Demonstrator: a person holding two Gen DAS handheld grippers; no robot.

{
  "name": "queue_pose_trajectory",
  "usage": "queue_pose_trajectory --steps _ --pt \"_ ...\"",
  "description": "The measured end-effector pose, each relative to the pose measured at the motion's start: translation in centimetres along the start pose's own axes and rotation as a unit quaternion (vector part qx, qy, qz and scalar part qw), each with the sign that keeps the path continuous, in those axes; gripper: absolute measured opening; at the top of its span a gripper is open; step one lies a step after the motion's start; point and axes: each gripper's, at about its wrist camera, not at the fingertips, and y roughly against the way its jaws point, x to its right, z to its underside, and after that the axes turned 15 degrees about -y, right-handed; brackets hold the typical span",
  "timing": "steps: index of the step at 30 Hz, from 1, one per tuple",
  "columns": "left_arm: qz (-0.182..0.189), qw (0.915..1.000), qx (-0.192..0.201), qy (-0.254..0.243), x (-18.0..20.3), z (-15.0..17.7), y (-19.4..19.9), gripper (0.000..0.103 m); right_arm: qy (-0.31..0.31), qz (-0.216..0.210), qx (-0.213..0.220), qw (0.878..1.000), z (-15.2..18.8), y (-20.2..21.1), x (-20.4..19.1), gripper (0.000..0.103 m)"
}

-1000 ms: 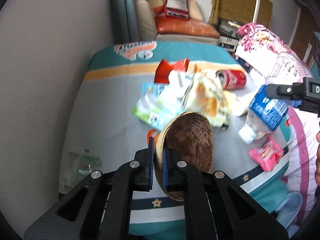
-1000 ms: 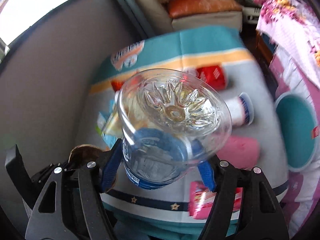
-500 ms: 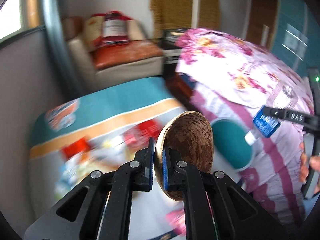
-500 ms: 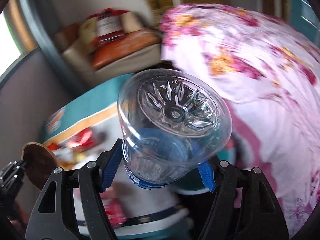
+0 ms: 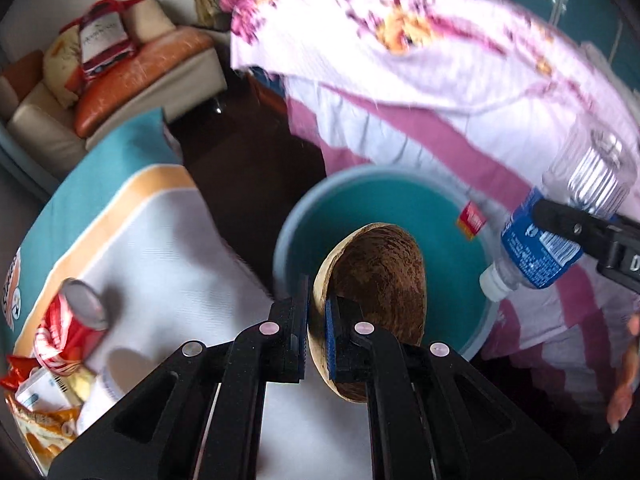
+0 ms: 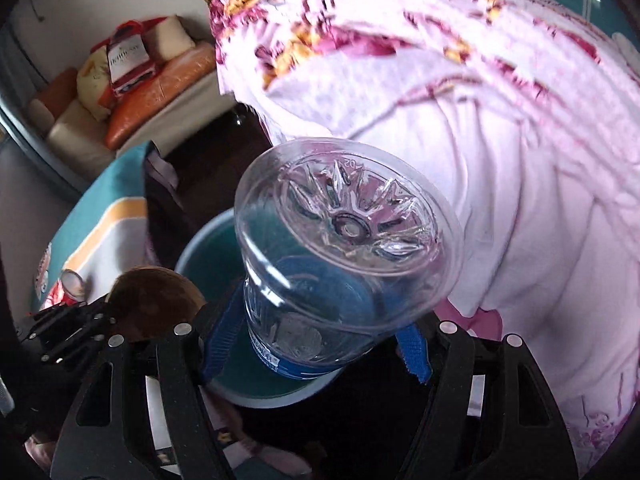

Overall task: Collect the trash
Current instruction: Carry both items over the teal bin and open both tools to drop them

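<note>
My left gripper (image 5: pixel 317 322) is shut on the rim of a brown coconut shell half (image 5: pixel 378 280), which hangs over the near edge of a teal bin (image 5: pixel 384 208) with a pale rim. A clear plastic bottle (image 5: pixel 560 216) with a blue label sits clamped at the right of that view, cap pointing down beside the bin. In the right wrist view my right gripper (image 6: pixel 316 340) is shut on the same bottle (image 6: pixel 344 256), bottom end toward the camera, above the bin (image 6: pixel 208 252). The shell (image 6: pixel 156 300) and left gripper show at lower left there.
A table with a white, orange and teal cloth (image 5: pixel 160 248) lies left of the bin, carrying a crushed red can (image 5: pixel 72 324) and snack wrappers (image 5: pixel 36 408). A floral pink blanket (image 5: pixel 420 40) fills the right. A sofa with cushions (image 5: pixel 132 60) stands at the back.
Both grippers swung right from above the littered table to over the teal bin, still holding the coconut shell and the bottle. The table trash slid to the left edge.
</note>
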Motion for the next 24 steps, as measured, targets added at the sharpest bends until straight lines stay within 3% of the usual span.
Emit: queue_pose_trajectory --steps 11,17,20,24 --pt "0.015 0.9982 -0.057 -0.009 1.2 0.5 -4.5 0.012 0.017 -0.008 -0.03 0.999 0.5 -2.8 -0.2 0.066" --pt "0.008 0.9993 -0.037 0.005 0.9 0.3 -3.4 0.038 0.026 -0.005 -0.038 0.999 0.8 -3.4 -0.4 0.066" --pt "0.006 0.9994 -0.029 0.016 0.4 0.3 -2.7 0.045 0.031 -0.004 -0.045 0.998 0.9 -3.6 -0.6 0.066" --pt "0.009 0.9991 -0.01 0.04 -0.7 0.6 -0.7 0.066 0.047 -0.001 -0.062 0.997 1.4 -4.1 -1.2 0.067"
